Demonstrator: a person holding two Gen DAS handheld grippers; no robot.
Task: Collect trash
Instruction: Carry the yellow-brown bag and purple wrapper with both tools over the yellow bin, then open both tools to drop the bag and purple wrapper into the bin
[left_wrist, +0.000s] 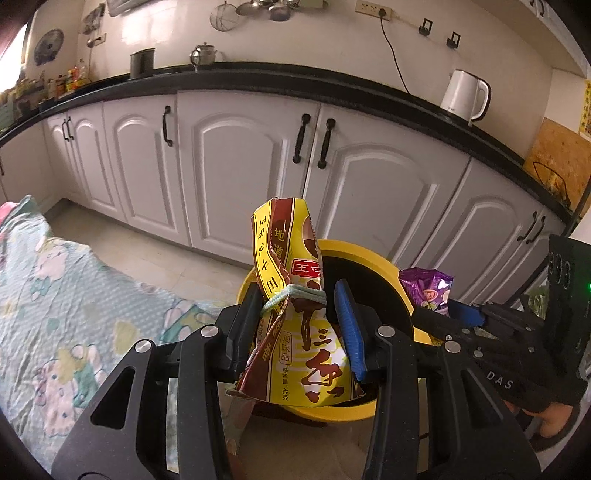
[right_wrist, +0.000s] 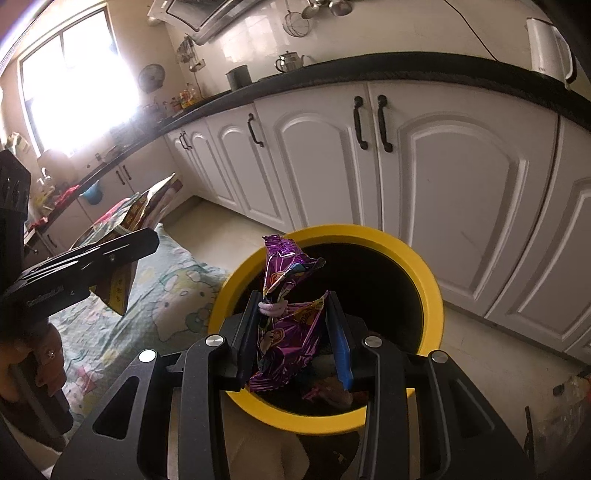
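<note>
A yellow and brown seasoning packet (left_wrist: 291, 302), tied round its middle with a pale green band (left_wrist: 295, 293), is gripped between the narrowed jaws of the left gripper (left_wrist: 299, 325). The packet stands upright, its crumpled top rising toward twelve o'clock above the fingers. Behind and below it, a yellow bin (left_wrist: 369, 254) with a dark inside is seen, its rim showing from ten o'clock round to four o'clock of the packet.

A crumpled purple wrapper (right_wrist: 291, 321) is clamped between the narrowed jaws of the right gripper (right_wrist: 295, 325) and is held over the open mouth of the same bin (right_wrist: 428, 280). A pale band (right_wrist: 273, 307) is seen round the wrapper at its left side.

In the left view the right gripper (left_wrist: 454, 317) appears at three o'clock with the wrapper (left_wrist: 428, 288). A patterned cloth (left_wrist: 55, 295) lies at nine o'clock of the bin. White cabinets (left_wrist: 236, 166) under a black counter (left_wrist: 258, 72) stand behind, at twelve o'clock.
</note>
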